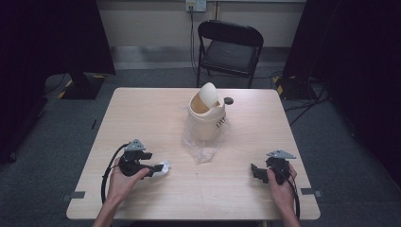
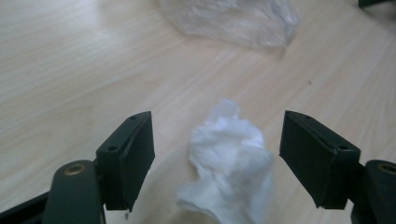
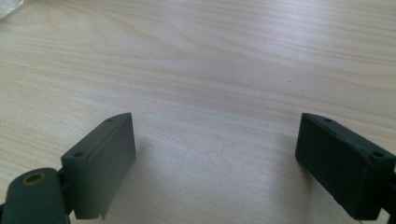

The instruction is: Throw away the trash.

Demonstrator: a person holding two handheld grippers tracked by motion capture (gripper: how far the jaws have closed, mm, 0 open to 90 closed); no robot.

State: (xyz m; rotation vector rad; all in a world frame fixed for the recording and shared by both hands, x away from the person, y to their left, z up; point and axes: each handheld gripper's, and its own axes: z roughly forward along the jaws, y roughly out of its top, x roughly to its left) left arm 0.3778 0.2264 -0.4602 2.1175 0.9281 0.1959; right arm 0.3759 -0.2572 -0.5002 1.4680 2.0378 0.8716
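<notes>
Pale wood worktop (image 1: 142, 113), left to right. Left gripper (image 1: 156, 170) at 8 o'clock, fingers (image 2: 126, 158) apart around a crumpled white tissue (image 2: 231, 158); cream swing-lid bin (image 1: 206, 113) on clear plastic bag (image 1: 202, 149), centre; right gripper (image 1: 256, 171) at 4 o'clock, fingers (image 3: 100, 168) apart, empty.

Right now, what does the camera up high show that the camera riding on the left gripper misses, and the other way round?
The high view alone takes in the cream plastic bin with its swing lid, the black folding chair behind the table, the right gripper held open, and both of the person's hands.

The left gripper view alone shows that gripper's open jaws either side of the tissue, not touching it.

Both show the crumpled white tissue, the clear plastic bag and the pale wooden table.
</notes>
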